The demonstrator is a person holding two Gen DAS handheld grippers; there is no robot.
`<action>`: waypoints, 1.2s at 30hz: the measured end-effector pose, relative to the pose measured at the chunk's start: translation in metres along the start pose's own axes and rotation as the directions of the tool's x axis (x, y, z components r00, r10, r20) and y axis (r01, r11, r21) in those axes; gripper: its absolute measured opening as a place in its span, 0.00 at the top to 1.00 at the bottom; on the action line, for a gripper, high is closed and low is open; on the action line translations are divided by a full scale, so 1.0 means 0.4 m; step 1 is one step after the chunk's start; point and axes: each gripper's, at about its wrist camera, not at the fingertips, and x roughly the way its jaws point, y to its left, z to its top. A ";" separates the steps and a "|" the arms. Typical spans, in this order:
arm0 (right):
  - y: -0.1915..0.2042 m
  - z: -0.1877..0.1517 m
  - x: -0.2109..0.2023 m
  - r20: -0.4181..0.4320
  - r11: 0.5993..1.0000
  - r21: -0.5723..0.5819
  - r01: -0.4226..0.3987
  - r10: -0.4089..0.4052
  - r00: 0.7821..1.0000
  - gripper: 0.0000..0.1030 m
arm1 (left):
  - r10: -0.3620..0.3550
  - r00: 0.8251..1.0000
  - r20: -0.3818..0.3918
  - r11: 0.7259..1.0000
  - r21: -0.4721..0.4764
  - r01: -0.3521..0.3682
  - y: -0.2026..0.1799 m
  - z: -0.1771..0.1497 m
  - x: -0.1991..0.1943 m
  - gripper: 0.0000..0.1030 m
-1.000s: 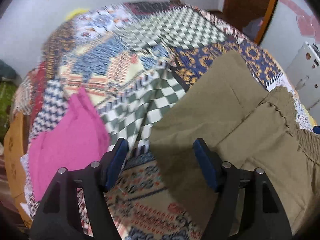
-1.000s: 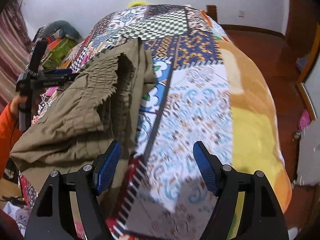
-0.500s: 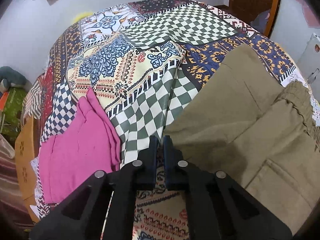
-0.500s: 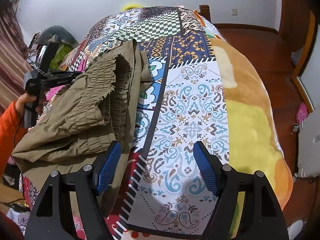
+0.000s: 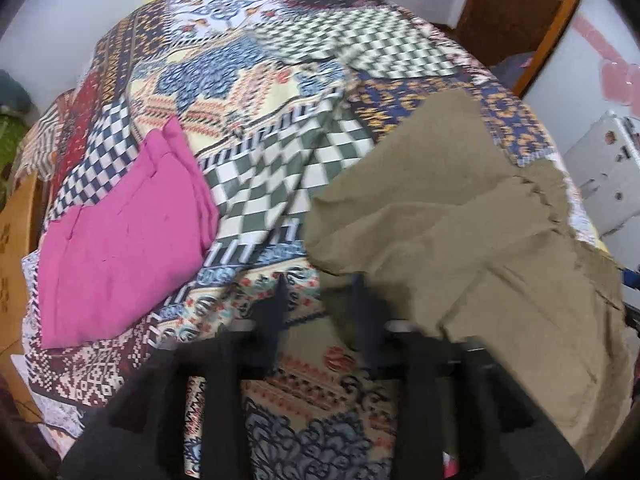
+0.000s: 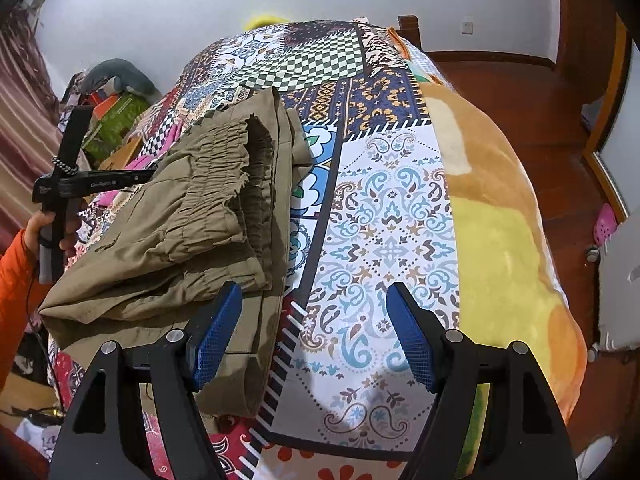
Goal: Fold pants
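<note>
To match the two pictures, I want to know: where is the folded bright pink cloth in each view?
Left wrist view: the folded bright pink cloth lies left of centre, large.
Right wrist view: only a small pink strip shows at upper left, behind the olive-green pants.
Shared landmark: the green-and-white checkered patch of the bedspread.

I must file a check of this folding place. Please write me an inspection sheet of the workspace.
Surface: bed with patchwork cover, yellow blanket along one side.
Job's things: olive pants folded in layers, elastic waistband on top.
Clutter: folded pink garment beside the pants.
Grippers: left tool opening, nothing between its fingers; right tool open over the cover at the pants' edge.
Cables: nothing seen on the bed.
Surroundings: white wall, wooden floor, wooden door.
</note>
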 end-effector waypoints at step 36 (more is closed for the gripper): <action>0.051 0.004 -0.023 0.036 0.998 -0.061 0.015 -0.013 0.999 0.31 | 0.050 0.992 0.114 0.993 -0.113 -0.037 0.040 -0.280 -0.198 0.95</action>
